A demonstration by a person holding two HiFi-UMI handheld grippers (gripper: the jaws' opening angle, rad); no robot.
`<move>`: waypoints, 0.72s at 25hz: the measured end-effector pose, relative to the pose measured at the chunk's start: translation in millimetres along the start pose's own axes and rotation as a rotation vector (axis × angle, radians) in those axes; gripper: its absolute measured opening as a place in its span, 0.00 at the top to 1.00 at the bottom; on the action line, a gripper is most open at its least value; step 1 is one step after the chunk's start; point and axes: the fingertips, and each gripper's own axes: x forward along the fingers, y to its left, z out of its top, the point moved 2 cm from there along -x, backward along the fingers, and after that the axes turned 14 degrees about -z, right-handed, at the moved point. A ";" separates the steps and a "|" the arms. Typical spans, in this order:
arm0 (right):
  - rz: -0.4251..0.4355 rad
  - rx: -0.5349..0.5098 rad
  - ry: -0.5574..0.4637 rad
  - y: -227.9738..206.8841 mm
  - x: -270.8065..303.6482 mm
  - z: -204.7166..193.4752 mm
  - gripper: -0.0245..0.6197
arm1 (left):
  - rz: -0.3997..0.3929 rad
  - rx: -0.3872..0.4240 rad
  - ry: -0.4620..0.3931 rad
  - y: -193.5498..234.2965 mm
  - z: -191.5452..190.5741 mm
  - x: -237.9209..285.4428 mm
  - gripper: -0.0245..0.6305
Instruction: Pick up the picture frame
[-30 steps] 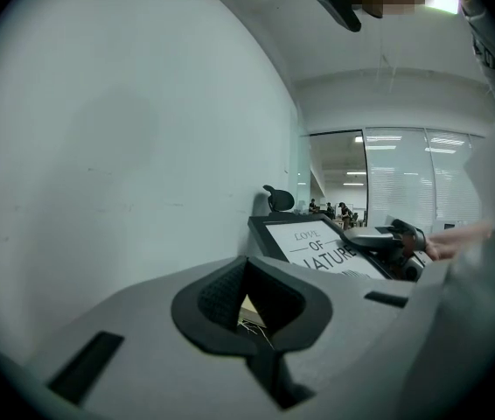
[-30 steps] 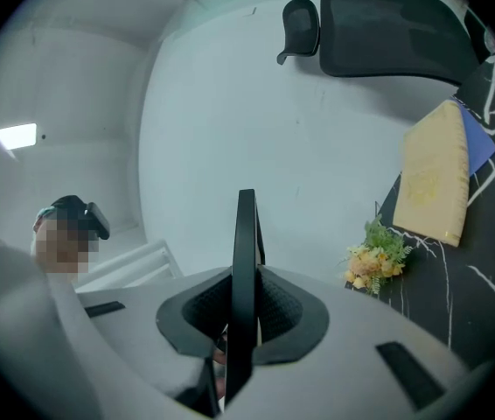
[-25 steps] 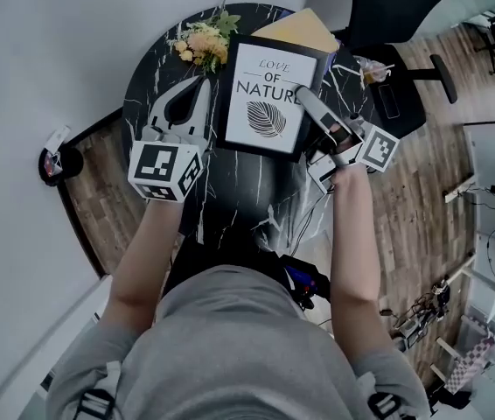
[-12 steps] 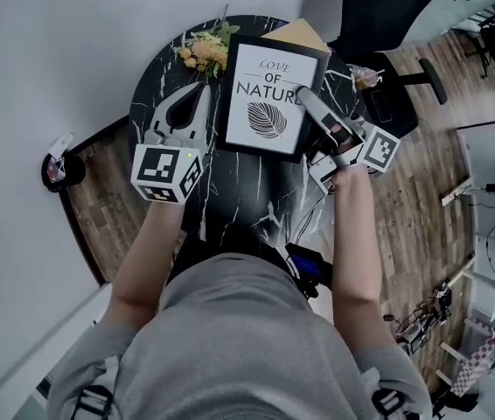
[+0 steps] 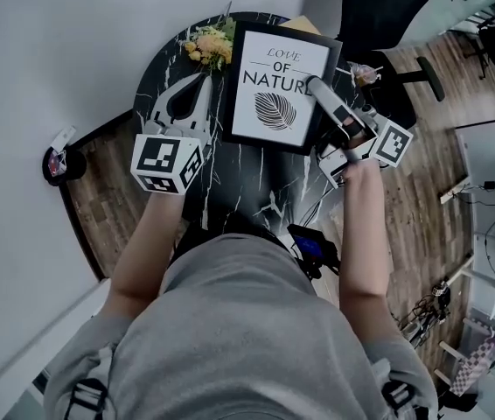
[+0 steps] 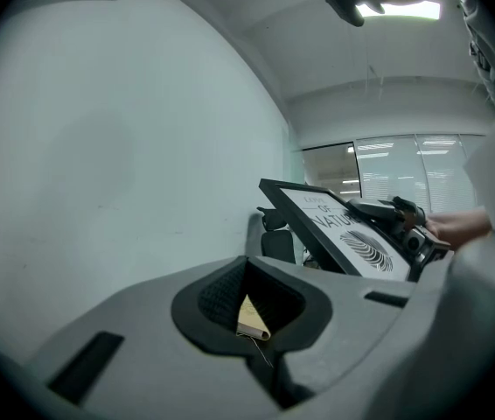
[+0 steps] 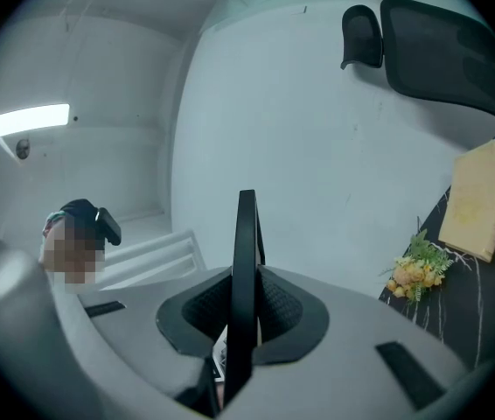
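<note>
The pick looks all but done. The right gripper (image 5: 316,84) has its jaws closed to a narrow gap on the right-hand edge of the frame (image 5: 274,81), whose black rim stands edge-on between the pads in the right gripper view. The frame is tilted above the table (image 5: 247,182), near the flowers (image 5: 208,46) (whether its lowest corner is wholly clear of the marble I cannot tell). What seems left is to lift it clear and steady it, since a hold on one edge of a flat, wide thing may let it swing. The left gripper (image 5: 202,84) hangs just left of the frame without touching it, its jaws drawn together on nothing. The frame lies print-up and somewhat tilted, facing the head camera. Its long axis runs away from the person, leaning a little to the right, and the print's heading sits at the far end.
</note>
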 end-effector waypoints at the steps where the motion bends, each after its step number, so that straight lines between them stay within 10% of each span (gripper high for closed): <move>1: 0.003 -0.004 0.001 2.4 0.2 0.3 0.86 | 0.002 0.000 -0.002 0.1 1.0 -1.3 0.95; 18: 0.052 -0.056 0.000 30.0 2.0 2.1 0.86 | 0.002 0.011 -0.015 1.2 4.8 -4.3 0.95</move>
